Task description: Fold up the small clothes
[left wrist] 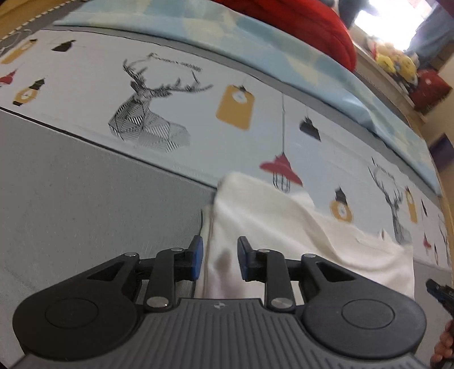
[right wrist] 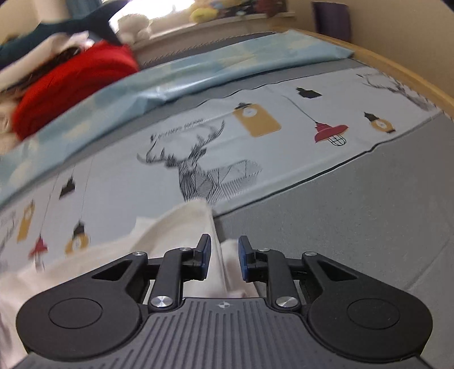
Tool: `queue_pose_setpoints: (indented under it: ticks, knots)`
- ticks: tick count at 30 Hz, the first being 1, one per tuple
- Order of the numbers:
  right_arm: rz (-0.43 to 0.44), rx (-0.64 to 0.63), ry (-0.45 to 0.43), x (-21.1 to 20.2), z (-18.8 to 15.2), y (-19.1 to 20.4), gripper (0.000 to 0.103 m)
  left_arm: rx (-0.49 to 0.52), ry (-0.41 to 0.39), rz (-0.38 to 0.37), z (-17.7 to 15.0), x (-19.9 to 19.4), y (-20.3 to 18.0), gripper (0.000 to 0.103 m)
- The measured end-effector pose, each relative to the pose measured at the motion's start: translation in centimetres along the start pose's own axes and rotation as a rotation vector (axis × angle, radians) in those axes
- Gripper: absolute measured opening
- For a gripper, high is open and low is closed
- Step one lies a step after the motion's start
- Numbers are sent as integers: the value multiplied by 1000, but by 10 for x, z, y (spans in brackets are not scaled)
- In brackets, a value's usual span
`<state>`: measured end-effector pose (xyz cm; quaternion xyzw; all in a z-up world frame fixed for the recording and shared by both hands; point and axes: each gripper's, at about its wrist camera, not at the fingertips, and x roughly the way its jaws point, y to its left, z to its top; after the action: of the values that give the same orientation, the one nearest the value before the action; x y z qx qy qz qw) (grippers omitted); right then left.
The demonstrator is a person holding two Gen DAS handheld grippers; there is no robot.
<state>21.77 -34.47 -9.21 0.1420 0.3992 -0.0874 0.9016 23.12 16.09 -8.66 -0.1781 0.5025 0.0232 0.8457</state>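
A small white garment [left wrist: 283, 227] lies on the bed, partly on the deer-print sheet [left wrist: 198, 113] and partly on the grey cover [left wrist: 85, 198]. My left gripper [left wrist: 220, 255] hangs over the garment's left edge. Its blue pads stand apart, with cloth showing in the gap and not pinched. In the right wrist view, the same white garment [right wrist: 181, 227] has a raised fold running between the pads of my right gripper [right wrist: 224, 255], which also stand apart from it. The right gripper's tip [left wrist: 438, 292] and a hand [left wrist: 445, 346] show at the left wrist view's right edge.
A light blue cloth [right wrist: 170, 76] lies across the far side of the bed, with a red garment [right wrist: 71, 82] and a pile of other clothes behind it. Plush toys [right wrist: 201, 12] sit on the sill. A wooden bed edge [right wrist: 397, 65] curves along the right.
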Motion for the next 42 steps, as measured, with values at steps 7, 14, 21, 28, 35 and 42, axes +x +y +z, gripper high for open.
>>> queue_pose_setpoints:
  ticks: [7,14,21,28,35,42]
  knots:
    - [78,-80,197,-19,-31,-15,25,172,199,14,-38,5,-3,35]
    - [61,-231,374,-33,-71,-18,25,279,283,0,-75,-9,-1,35]
    - [95,-210,324,-67,-71,-25,3,317,184,-21,-83,-40,-3,4]
    - [77,-187,360,-91,-75,-36,3,351,259,27,-106,-45,13,6]
    - [-130,-344,258,-90,-75,-27,7,330,128,0,-101,-57,15,27]
    - [93,-206,98,-99,-55,-18,12,215,24,-4,-75,-49,2,27]
